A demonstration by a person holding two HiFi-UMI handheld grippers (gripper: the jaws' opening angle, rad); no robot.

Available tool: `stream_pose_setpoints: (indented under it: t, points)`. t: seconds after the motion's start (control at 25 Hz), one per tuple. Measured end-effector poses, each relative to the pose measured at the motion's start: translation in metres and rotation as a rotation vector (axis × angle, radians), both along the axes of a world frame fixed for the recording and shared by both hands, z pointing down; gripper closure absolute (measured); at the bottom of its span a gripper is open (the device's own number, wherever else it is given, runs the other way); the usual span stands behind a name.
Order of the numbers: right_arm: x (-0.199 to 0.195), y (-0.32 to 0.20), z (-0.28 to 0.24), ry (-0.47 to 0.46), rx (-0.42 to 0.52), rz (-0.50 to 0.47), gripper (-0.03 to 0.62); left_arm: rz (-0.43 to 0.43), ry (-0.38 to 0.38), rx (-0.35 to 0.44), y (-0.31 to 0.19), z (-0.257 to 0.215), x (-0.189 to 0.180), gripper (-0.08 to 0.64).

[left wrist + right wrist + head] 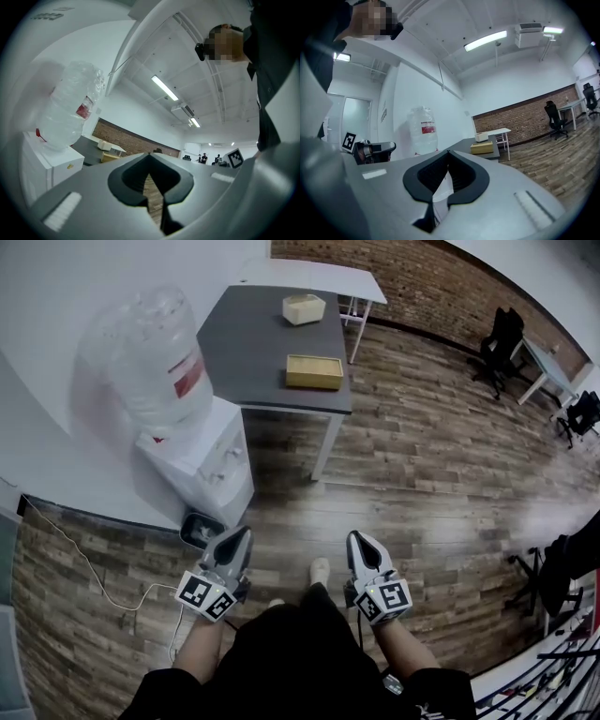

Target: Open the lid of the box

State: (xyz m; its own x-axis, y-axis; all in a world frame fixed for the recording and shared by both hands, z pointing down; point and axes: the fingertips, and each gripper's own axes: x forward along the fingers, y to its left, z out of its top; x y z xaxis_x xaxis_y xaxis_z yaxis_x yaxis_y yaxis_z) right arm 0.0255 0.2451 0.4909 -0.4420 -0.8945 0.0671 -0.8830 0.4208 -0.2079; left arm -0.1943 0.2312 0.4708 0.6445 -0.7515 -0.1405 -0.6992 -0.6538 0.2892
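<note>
A flat tan box (314, 371) lies near the front edge of a dark grey table (253, 343), far ahead of me. A smaller cream box (305, 308) sits behind it. My left gripper (236, 538) and right gripper (361, 540) are held low in front of my body, well short of the table, both shut with nothing between the jaws. In the left gripper view the left gripper (149, 154) points toward the table, where the tan box (110, 157) shows small. The right gripper (448, 152) likewise points toward the tan box (482, 148) and the cream box (482, 137).
A white water dispenser (202, 460) with a large clear bottle (150, 357) stands left of the table against the wall. A white desk (309, 277) adjoins the table's far side. Black office chairs (497, 343) stand far right on the wood floor (422, 474). A cable (103, 587) runs along the floor at left.
</note>
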Motion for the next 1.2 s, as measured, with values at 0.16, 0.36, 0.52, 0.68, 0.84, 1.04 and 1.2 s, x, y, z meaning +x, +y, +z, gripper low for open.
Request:
stream_pose_setpoints:
  t: [0.16,0.36,0.52,0.68,0.84,1.04,1.2]
  points:
    - [0.001,-0.023,0.000,-0.016,0.004,-0.027,0.589,-0.011,-0.011,-0.003,-0.016,0.000,0.007,0.560]
    - [0.008,-0.063,0.002,-0.030,-0.004,-0.058,0.589,-0.042,-0.027,0.000,-0.048,-0.003,0.017,0.560]
    - [0.021,-0.098,-0.002,-0.034,0.017,-0.083,0.589,-0.065,-0.036,0.010,-0.077,-0.006,0.030,0.560]
    - [0.038,-0.131,-0.007,-0.056,0.031,-0.088,0.589,-0.074,-0.041,0.010,-0.106,-0.011,0.047,0.560]
    - [0.053,-0.161,-0.005,-0.069,0.029,-0.103,0.589,-0.085,-0.056,0.009,-0.134,-0.012,0.062,0.560]
    - [0.076,-0.185,0.001,-0.069,0.003,-0.124,0.589,-0.112,-0.063,0.002,-0.156,-0.007,0.084,0.560]
    - [0.092,-0.200,-0.005,-0.060,0.021,-0.139,0.589,-0.135,-0.061,0.008,-0.173,-0.012,0.101,0.560]
